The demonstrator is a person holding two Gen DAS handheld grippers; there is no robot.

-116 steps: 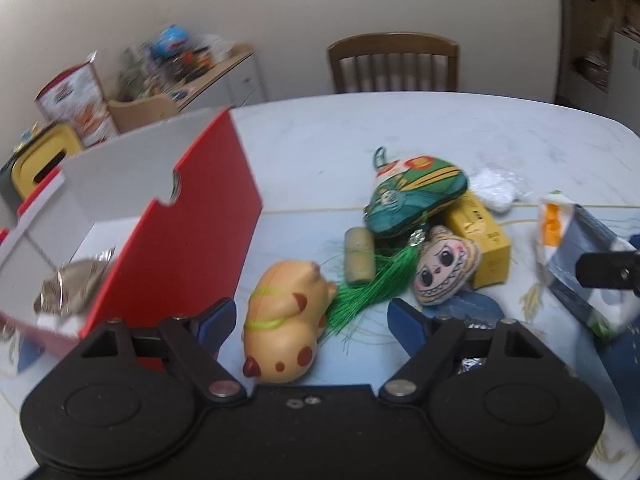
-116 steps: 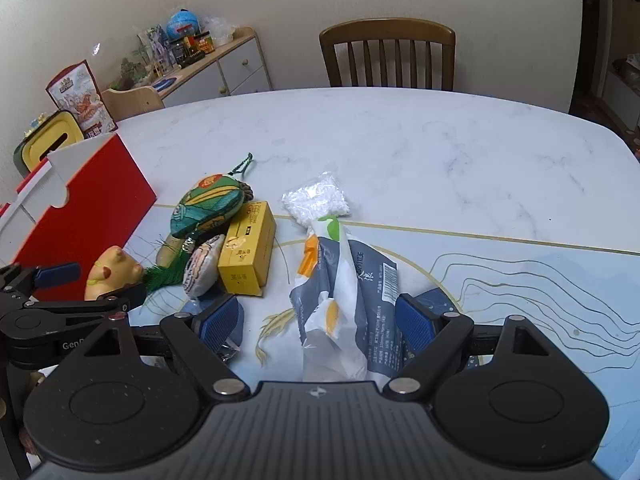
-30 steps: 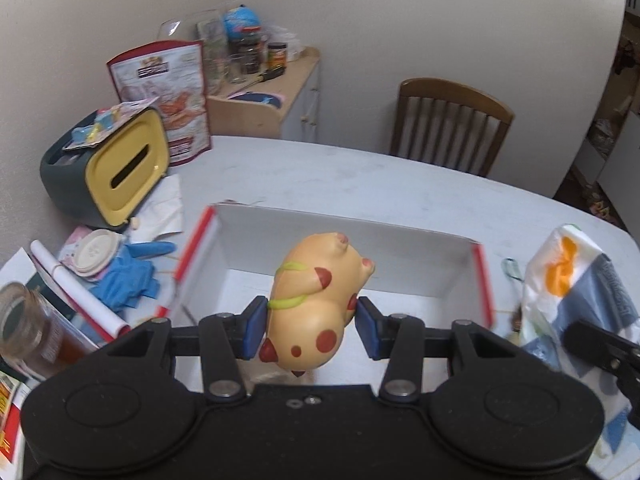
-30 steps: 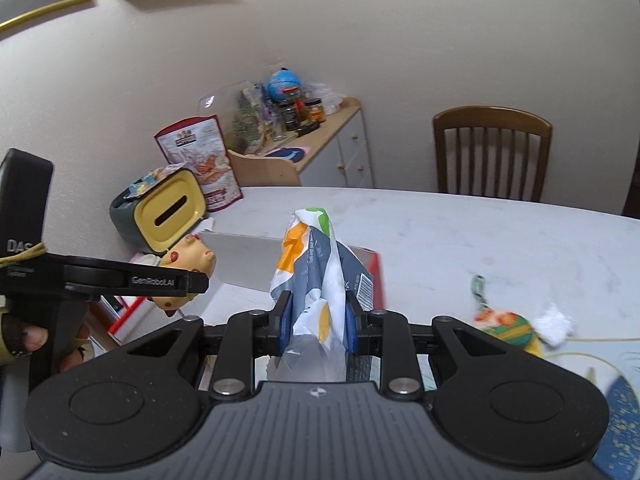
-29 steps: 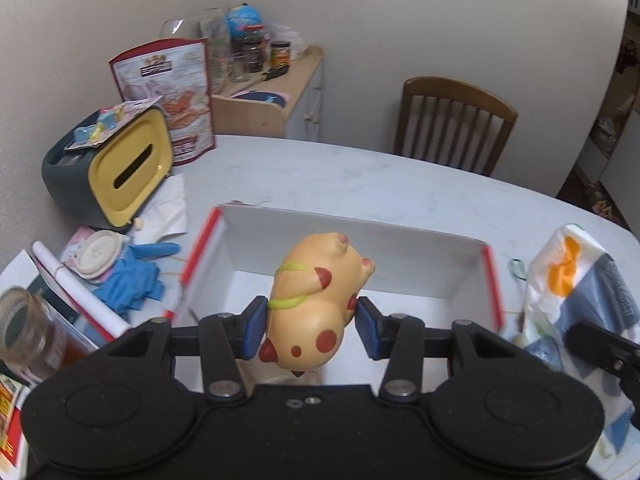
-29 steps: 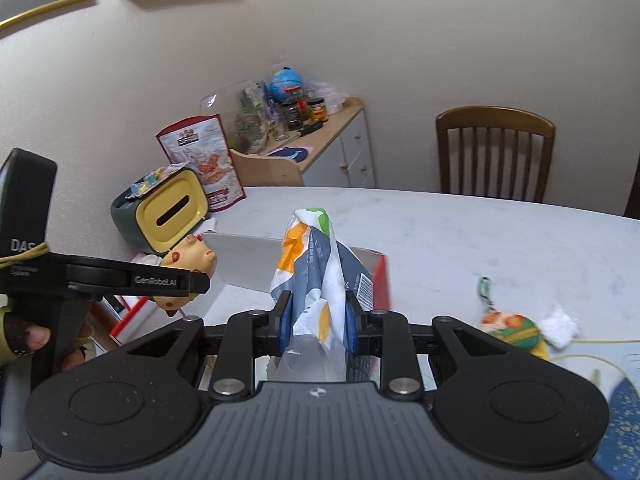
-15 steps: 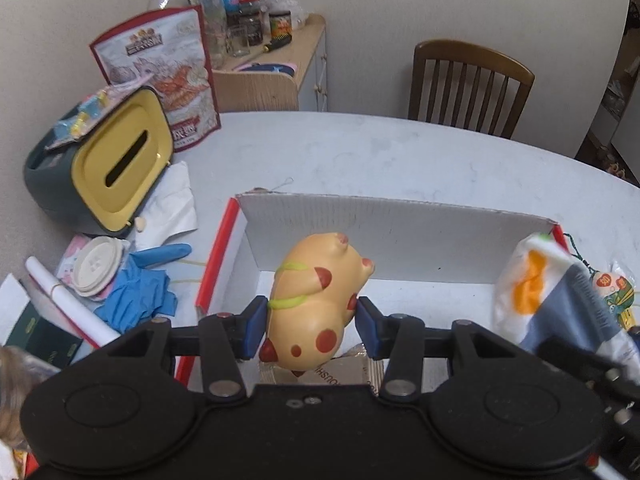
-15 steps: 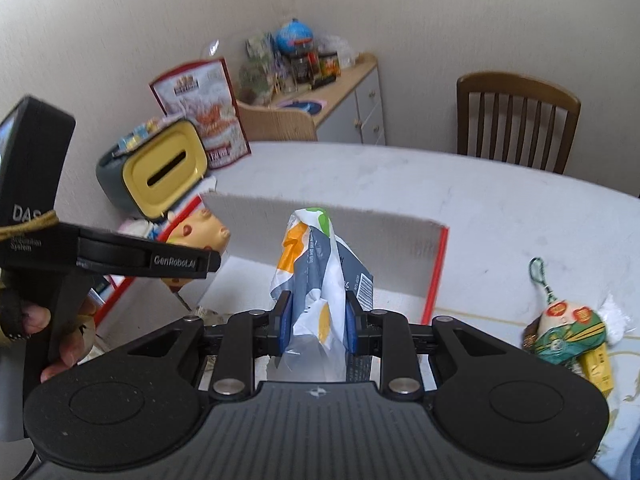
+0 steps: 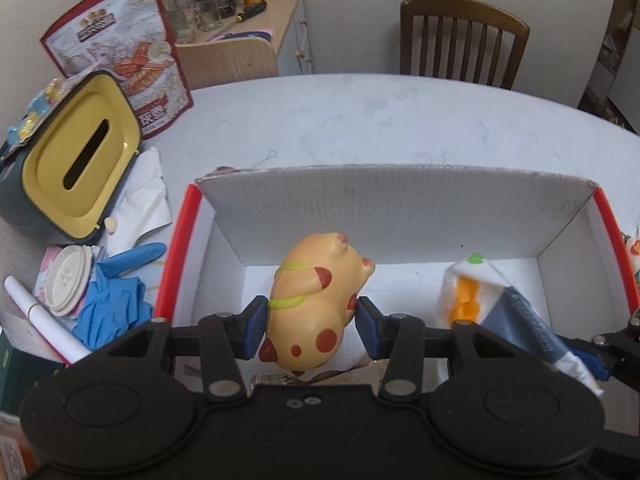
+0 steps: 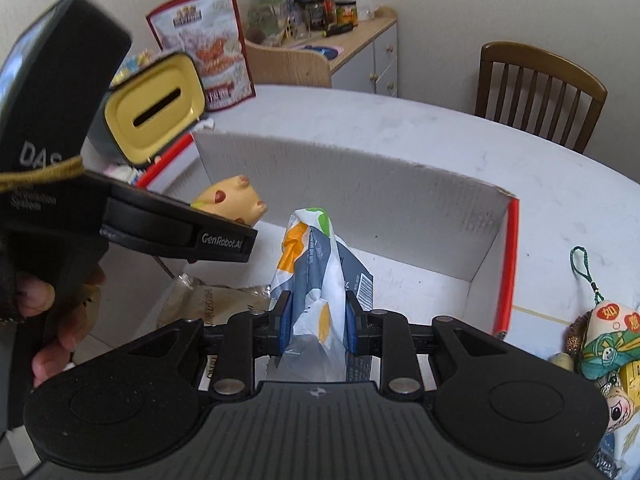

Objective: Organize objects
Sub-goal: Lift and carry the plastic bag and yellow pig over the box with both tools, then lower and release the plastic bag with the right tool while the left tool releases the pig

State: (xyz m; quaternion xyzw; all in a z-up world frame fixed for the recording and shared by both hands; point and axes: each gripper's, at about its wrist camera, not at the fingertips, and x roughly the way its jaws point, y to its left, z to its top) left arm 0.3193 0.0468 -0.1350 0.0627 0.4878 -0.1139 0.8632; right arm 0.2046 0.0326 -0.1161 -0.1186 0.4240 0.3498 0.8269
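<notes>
Left tongs (image 9: 312,330) clenched on the toy pig (image 9: 316,304), pads bearing on its flanks, snout pointing away from the camera. Pig hangs over the left-centre of the box (image 9: 400,208), clear of the floor as far as can be seen. Held above the opening, presumably so it drops straight in w/o catching the back wall.

Right tongs (image 10: 318,326) clenched on the snack bag (image 10: 320,276), gripped approx. mid-length, top end poking forward & up. Bag sits over the right half of the box; the left wrist view shows it (image 9: 500,312) beside the pig, not touching. Each item keeps to its own half, so neither should land on the other.

Box: white inside, red outside edges, back flap upright, on the worktop (image 9: 380,120). A crinkled clear wrapper (image 10: 216,300) already lies on its floor under the left tongs, so the pig may land on it.

Still outside, on the worktop right of the box: green pouch w/ cord (image 10: 604,340), a small face charm (image 10: 618,406) near the frame edge, a yellow item mostly hidden behind them.

Judgement: both items at release stage. Risk: pig is rounded, may roll on landing. Bag is soft, likely to slump flat.

A hand (image 10: 44,316) grips the left tool's handle.
</notes>
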